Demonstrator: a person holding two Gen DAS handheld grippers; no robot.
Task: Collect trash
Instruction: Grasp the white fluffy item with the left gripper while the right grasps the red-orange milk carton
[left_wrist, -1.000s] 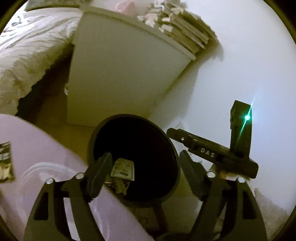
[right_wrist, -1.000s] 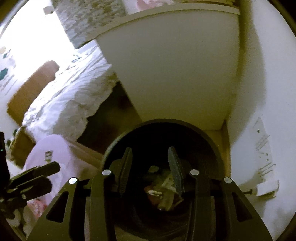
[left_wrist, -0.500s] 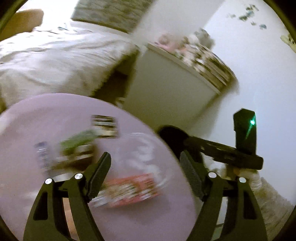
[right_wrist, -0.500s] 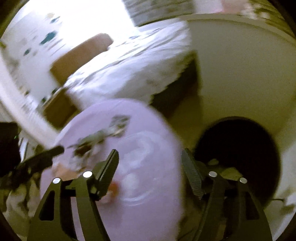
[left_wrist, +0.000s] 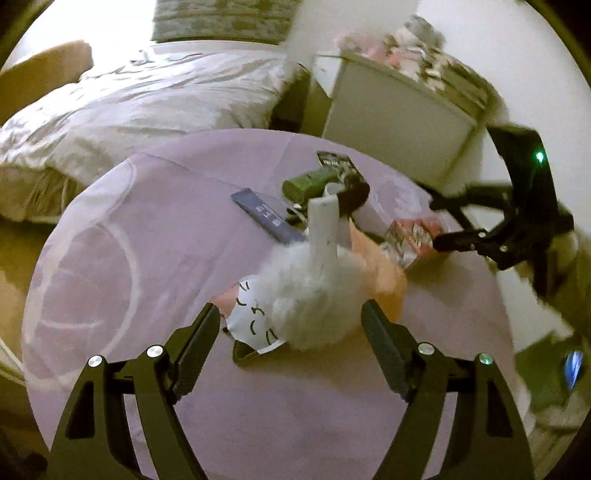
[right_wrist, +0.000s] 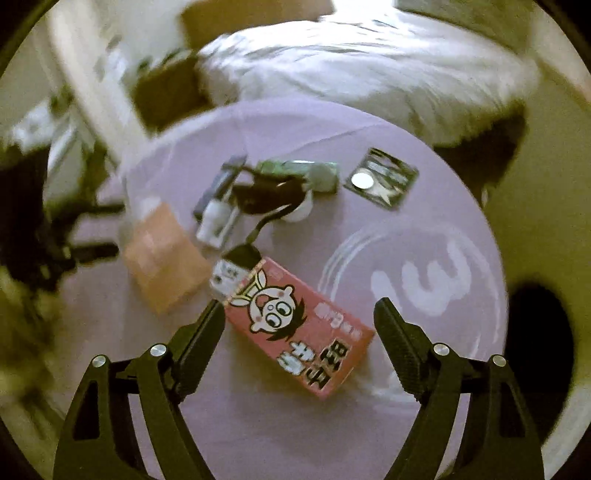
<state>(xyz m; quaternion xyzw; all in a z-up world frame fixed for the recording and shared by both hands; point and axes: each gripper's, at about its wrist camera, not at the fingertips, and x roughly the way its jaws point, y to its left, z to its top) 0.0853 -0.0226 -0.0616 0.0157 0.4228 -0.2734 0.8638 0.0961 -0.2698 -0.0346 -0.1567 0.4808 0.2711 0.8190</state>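
Both grippers have swung from the bin to the table (right_wrist: 424, 206); right gripper (right_wrist: 299, 347), jaws opening and empty, hovers over the red carton (right_wrist: 299, 328), lying diagonally between them; left gripper (left_wrist: 288, 343) gapes

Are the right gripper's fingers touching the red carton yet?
Apart. The right wrist view shows the red carton lying on the purple table between the right gripper fingers, which are opening, with table visible on both sides.

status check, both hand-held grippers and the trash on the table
Left hand-held gripper open, empty, above fluffy white toy. Right hand-held gripper opening, empty, red carton below it on purple table. Nothing blocking.
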